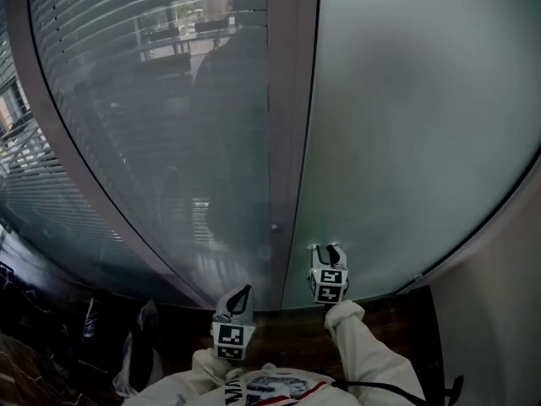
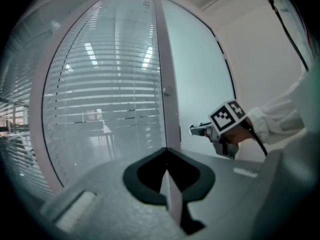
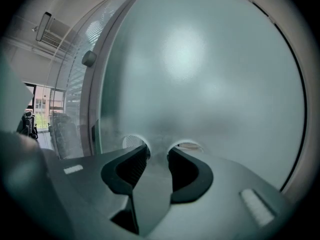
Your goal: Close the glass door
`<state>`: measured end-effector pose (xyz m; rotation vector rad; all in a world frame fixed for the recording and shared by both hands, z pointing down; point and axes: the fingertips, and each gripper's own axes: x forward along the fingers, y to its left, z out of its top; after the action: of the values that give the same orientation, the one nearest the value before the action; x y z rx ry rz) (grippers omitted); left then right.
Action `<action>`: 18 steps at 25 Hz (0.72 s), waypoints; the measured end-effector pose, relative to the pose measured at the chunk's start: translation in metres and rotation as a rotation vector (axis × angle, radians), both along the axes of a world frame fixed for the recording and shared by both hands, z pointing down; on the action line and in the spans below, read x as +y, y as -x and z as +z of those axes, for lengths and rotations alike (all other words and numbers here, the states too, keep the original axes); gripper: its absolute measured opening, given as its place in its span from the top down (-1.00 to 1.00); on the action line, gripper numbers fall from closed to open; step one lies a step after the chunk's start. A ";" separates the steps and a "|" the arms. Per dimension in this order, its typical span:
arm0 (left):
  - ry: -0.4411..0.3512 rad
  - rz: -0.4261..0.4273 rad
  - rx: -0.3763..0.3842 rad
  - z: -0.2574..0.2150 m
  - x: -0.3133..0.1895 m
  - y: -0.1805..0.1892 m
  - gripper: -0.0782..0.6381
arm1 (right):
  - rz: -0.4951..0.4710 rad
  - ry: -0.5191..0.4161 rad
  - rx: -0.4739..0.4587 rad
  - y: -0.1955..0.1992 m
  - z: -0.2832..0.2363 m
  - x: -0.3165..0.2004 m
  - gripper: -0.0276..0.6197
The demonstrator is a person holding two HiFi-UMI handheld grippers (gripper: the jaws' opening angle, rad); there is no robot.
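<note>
Right gripper [image 1: 328,252] at the glass door [image 1: 406,125], left gripper [image 1: 240,296] held back.
We note the right sleeve [image 1: 372,353] reaching out, jaws spread and empty, tips close against the door's lower left edge. The left jaws are clenched on nothing. The door stands upright, long axis vertical, beside the frame post [image 1: 292,142], with blinds [image 1: 152,100] to the left and dark floor [image 1: 287,332] below.

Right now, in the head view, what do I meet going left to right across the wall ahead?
glass panel with blinds → grey upright frame → frosted glass door → white wall
</note>
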<state>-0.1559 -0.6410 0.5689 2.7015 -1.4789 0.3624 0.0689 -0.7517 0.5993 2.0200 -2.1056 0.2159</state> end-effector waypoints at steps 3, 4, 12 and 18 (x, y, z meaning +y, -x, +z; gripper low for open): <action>0.007 0.005 0.002 0.001 0.000 -0.003 0.78 | -0.002 0.004 -0.012 -0.002 0.000 -0.006 0.48; 0.010 0.008 0.003 0.002 0.000 -0.004 0.78 | -0.004 0.007 -0.016 -0.002 0.001 -0.008 0.48; 0.018 0.025 0.007 0.005 -0.003 -0.010 0.78 | -0.012 -0.002 -0.024 -0.004 -0.001 -0.027 0.47; 0.023 0.040 0.011 0.008 -0.003 -0.014 0.77 | -0.021 0.015 -0.015 0.003 -0.005 -0.030 0.46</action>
<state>-0.1418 -0.6442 0.5769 2.7136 -1.4111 0.3634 0.0658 -0.7820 0.5941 1.9932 -2.1261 0.2434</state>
